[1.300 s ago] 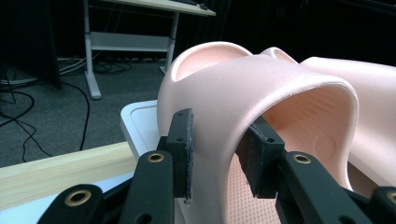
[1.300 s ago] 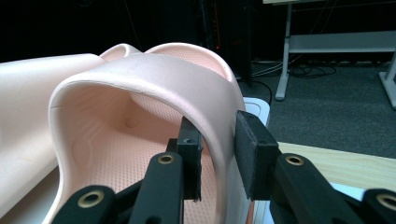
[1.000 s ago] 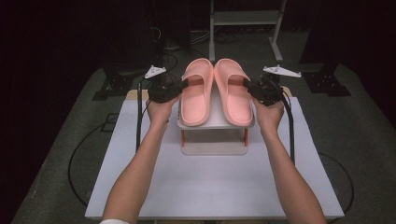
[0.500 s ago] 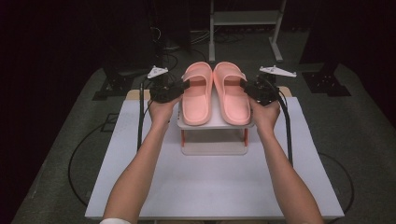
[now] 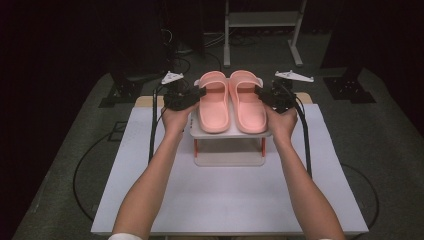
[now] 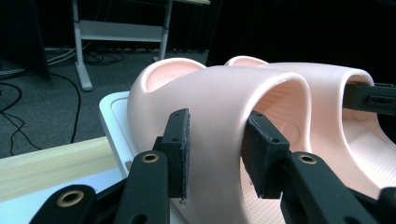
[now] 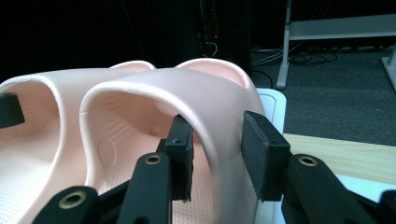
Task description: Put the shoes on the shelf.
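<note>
Two pink slippers stand side by side on a small white rack (image 5: pixel 200 134). My left gripper (image 5: pixel 200 95) reaches in from the left; its pads (image 6: pixel 180 154) press on both sides of the left slipper's (image 5: pixel 215 107) strap (image 6: pixel 219 93). From the right comes my right gripper (image 5: pixel 261 94). Its jaws have just been opening, and the right slipper's (image 5: pixel 247 107) strap (image 7: pixel 187 88) stands between its pads (image 7: pixel 254 154), no longer squeezed. Each gripper view shows the other gripper's jaw tip (image 6: pixel 369 98) (image 7: pixel 7 109) across the slippers.
The rack stands at the back middle of a white table board (image 5: pixel 225 200). A wooden strip (image 5: pixel 145 101) runs behind it. Beyond the table are a metal frame stand (image 5: pixel 260 20), black stand feet (image 5: pixel 350 90) and cables on the grey floor.
Both slippers have shifted slightly toward the person. The right hand has moved a little left. The left hand has hardly moved.
</note>
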Tool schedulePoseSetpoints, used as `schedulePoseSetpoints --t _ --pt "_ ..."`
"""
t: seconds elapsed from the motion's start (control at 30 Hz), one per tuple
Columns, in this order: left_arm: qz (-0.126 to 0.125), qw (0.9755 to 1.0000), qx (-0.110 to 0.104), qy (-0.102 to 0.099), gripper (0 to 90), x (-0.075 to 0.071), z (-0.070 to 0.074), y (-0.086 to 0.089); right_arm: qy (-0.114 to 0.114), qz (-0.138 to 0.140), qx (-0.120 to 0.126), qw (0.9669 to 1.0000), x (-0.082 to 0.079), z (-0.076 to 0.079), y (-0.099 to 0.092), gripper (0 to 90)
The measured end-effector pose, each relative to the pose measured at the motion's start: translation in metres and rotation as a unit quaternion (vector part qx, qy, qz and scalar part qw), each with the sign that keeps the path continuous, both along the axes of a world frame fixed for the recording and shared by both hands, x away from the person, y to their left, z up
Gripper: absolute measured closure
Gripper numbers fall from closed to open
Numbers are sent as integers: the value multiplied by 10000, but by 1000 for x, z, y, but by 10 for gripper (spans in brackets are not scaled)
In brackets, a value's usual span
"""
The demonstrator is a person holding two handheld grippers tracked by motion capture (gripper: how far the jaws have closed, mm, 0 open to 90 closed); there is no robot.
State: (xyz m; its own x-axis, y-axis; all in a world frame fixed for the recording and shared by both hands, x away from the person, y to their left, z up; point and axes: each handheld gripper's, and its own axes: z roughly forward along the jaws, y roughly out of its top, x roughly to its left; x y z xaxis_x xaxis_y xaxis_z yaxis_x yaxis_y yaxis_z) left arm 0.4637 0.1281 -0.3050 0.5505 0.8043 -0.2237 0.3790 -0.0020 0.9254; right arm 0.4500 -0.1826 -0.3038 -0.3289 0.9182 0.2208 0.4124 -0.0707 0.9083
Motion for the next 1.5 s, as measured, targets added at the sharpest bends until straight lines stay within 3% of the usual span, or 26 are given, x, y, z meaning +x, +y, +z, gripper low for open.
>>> schedulePoseSetpoints --t 1.17,1.5 --pt "57 10000 31 3 633 6 -1 2 33 235 -105 9997 -2 0 3 626" --pt "-5 10000 -1 -55 613 -1 3 5 36 515 118 9986 -5 4 -9 588"
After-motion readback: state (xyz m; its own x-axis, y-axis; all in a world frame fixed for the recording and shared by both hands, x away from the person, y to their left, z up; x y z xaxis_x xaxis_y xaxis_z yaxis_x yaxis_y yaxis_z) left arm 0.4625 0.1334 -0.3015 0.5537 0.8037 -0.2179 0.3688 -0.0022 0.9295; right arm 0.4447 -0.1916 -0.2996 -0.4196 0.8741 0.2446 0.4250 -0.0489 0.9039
